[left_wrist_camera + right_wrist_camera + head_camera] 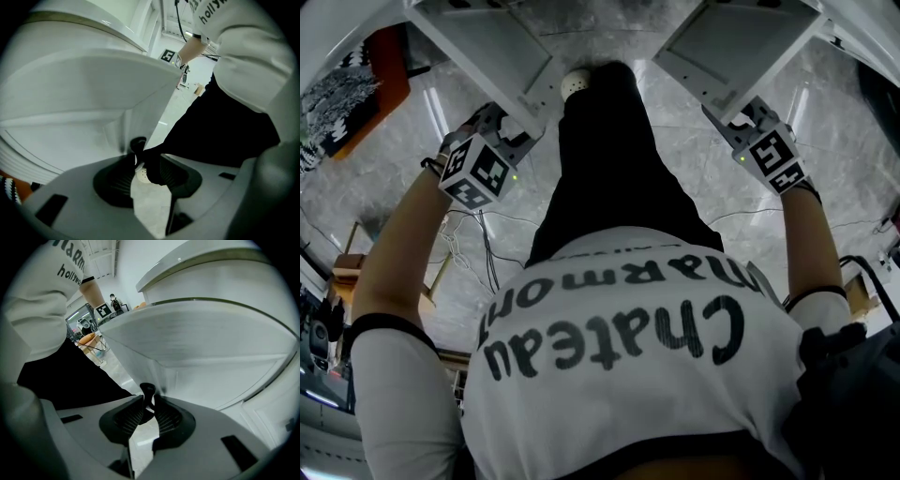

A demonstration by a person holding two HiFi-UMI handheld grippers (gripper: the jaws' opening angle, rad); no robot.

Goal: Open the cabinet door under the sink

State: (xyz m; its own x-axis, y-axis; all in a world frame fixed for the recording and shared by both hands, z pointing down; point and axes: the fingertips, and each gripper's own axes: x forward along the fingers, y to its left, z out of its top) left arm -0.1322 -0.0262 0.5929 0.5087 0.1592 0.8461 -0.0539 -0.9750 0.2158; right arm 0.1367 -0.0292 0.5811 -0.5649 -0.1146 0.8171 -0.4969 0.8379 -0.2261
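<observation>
As seen from the head camera looking steeply down, shows a person's white T-shirt with black lettering and black trousers filling the middle, above a grey marble-patterned floor.

Shows two white doors standing open toward the person. The left cabinet door is at upper left and the right cabinet door at upper right, with a trouser leg and a white shoe on the floor between them.

Places the left gripper against the near edge of the left cabinet door, marker cube facing up. Places the right gripper against the near edge of the right cabinet door in the same way. A bare forearm reaches to each.

Looking along the left gripper's jaws, finds the small dark left knob caught at their tips. The white door panel spreads above and to the left, with the trousers and the perforated toe of the shoe just behind the narrow gap.

Looking along the right gripper's jaws, finds them drawn nearly together and pinching the stem of the dark right knob. Its rounded head pokes out past the tips, the white door panel spreads above and to the right, and the trousers lie dark at left.
</observation>
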